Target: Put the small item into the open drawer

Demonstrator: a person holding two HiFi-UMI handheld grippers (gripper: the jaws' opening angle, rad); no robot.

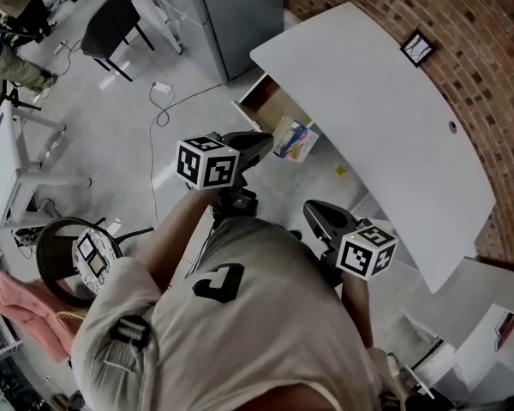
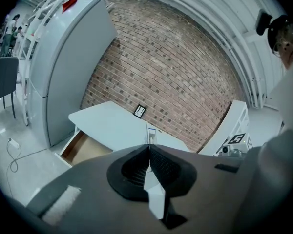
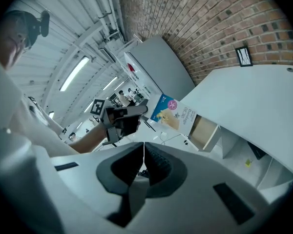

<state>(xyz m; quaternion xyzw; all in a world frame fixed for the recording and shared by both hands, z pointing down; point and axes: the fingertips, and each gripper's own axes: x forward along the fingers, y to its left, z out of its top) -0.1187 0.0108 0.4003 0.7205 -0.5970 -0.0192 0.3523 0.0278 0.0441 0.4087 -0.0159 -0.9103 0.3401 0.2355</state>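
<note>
The small item is a flat blue-and-white packet, held in the air just in front of the open drawer of the white desk. My left gripper is shut on its near edge. In the left gripper view the packet shows edge-on between the shut jaws, with the drawer below and to the left. The right gripper view shows the packet broadside, in the left gripper, beside the drawer. My right gripper hangs lower right, shut with nothing in it.
A tall grey cabinet stands left of the desk against the brick wall. A small black-framed item lies on the desk top. A white cable, a black chair and a round stool are on the floor to the left.
</note>
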